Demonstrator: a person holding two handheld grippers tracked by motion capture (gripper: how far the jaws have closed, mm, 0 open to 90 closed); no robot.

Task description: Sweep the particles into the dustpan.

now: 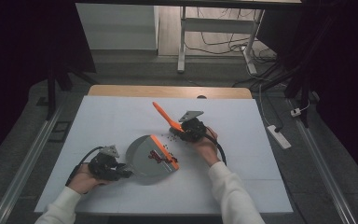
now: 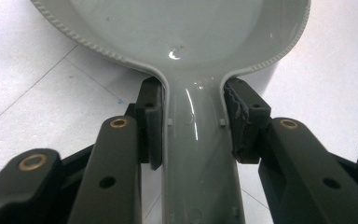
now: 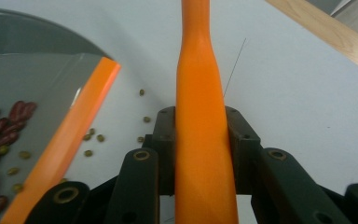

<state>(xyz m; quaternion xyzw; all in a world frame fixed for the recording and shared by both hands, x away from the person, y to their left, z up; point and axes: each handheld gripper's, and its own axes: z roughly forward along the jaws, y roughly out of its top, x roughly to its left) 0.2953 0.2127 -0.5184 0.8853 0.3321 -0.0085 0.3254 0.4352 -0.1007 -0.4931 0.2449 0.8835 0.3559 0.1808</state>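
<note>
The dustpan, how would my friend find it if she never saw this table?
Look at the white table and find the left claw near its front edge. The flat grey dustpan sticks out from it, with red beans inside. Its straight orange lip marks it out from the all-orange brush.

No text, label, brand, number or sign can be read anywhere in these views. Nothing is printed on the grey dustpan (image 1: 145,161) at the near left, and nothing is marked on the orange brush handle (image 3: 200,116) to the right. The white table cover (image 1: 121,121) is likewise left unlettered.
</note>
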